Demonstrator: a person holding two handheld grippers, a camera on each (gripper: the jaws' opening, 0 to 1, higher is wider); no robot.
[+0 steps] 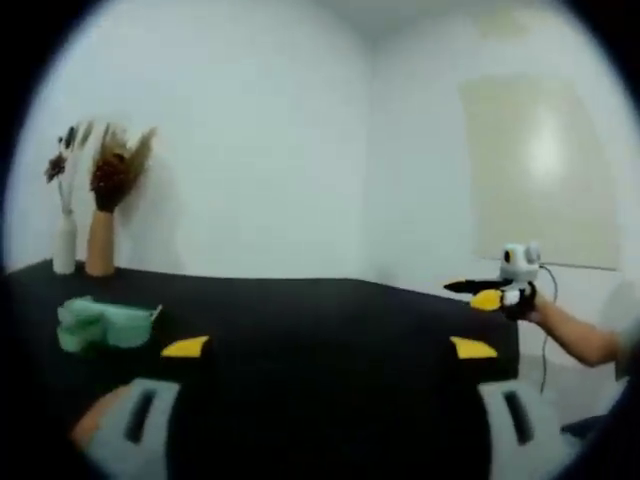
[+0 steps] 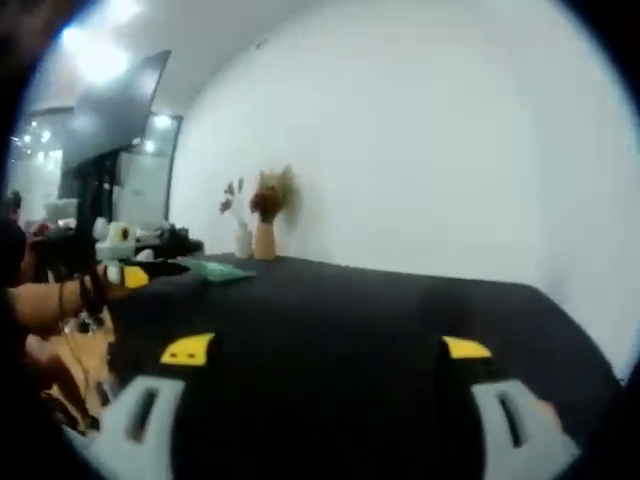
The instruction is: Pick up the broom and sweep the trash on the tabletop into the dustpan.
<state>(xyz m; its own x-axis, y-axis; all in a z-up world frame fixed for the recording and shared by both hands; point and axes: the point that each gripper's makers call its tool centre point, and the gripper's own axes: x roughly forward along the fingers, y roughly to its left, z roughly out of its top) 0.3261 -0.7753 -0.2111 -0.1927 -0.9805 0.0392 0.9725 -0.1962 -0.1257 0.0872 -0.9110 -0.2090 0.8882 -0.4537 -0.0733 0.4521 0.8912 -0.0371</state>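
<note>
Left gripper (image 1: 330, 347): jaws held wide apart above the black table (image 1: 330, 320), nothing between them.
Right gripper (image 2: 327, 348): jaws likewise spread, nothing gripped.
Green dustpan (image 1: 100, 324): lying at the table's far left, near two vases (image 1: 82, 242); its long axis cannot be told.

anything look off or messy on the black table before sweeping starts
Nothing stands out. The green dustpan lies flat on the black table, and two vases of dried flowers stand upright at the far edge. No trash is visible; both views are blurry.
</note>
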